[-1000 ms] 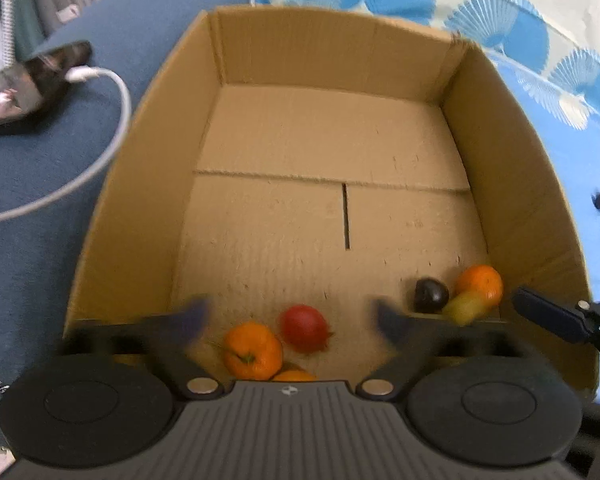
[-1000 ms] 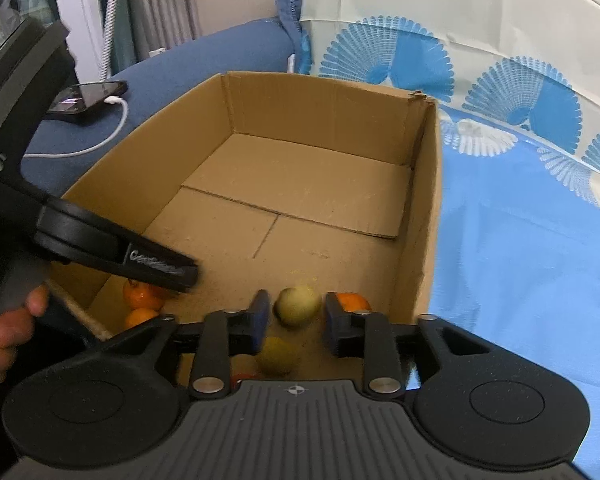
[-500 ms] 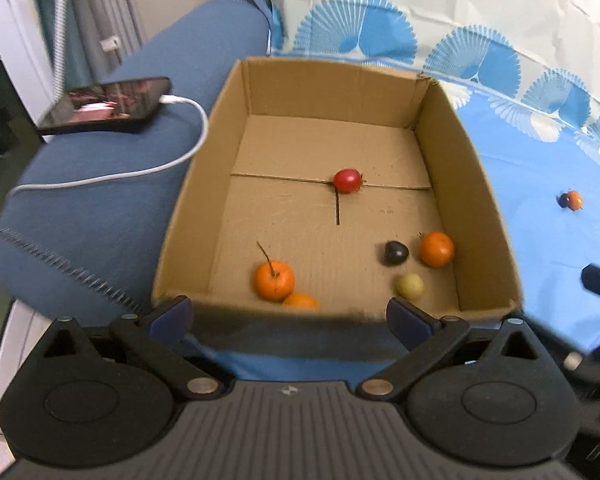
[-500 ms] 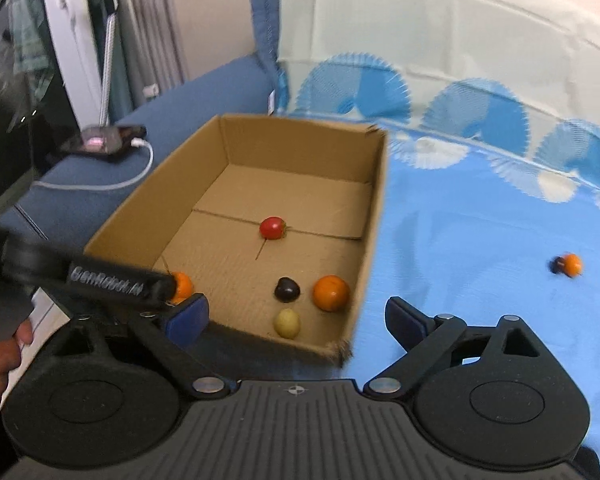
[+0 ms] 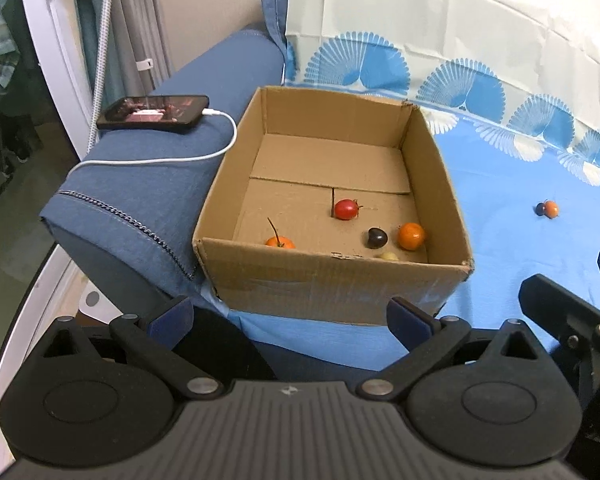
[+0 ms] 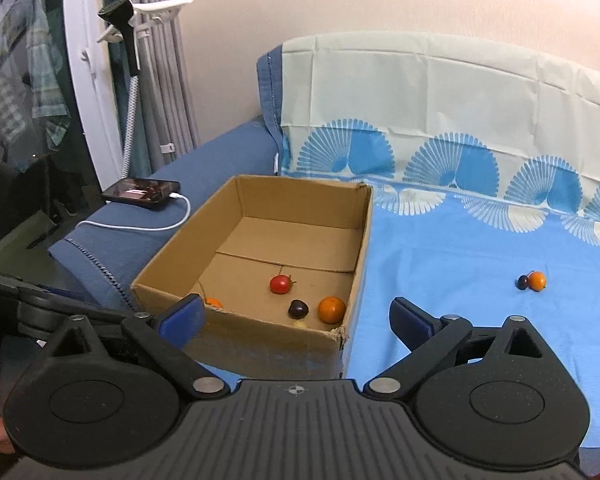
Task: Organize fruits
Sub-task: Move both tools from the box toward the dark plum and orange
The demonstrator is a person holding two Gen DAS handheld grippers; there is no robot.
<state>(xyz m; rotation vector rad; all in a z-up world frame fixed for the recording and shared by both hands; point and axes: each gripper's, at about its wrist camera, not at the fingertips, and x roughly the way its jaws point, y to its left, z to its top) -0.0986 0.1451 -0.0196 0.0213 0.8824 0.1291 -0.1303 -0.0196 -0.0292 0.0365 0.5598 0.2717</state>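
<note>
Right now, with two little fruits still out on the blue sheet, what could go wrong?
The orange fruit and dark fruit touch, so the open right gripper might nudge one away while pinching the other. The cardboard box sits near the sofa's front edge; bumping it might tip it off.

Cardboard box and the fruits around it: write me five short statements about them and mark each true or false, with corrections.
1. A red fruit lies inside the cardboard box. True.
2. Both grippers are shut on fruits. False: the left gripper and the right gripper are open and hold nothing.
3. An orange fruit and a dark fruit lie together on the blue cloth, outside the box. True.
4. The phone lies inside the box. False: it rests on the blue armrest beside the box, with a white cable plugged in.
5. The box is empty. False: several fruits lie in it.
</note>
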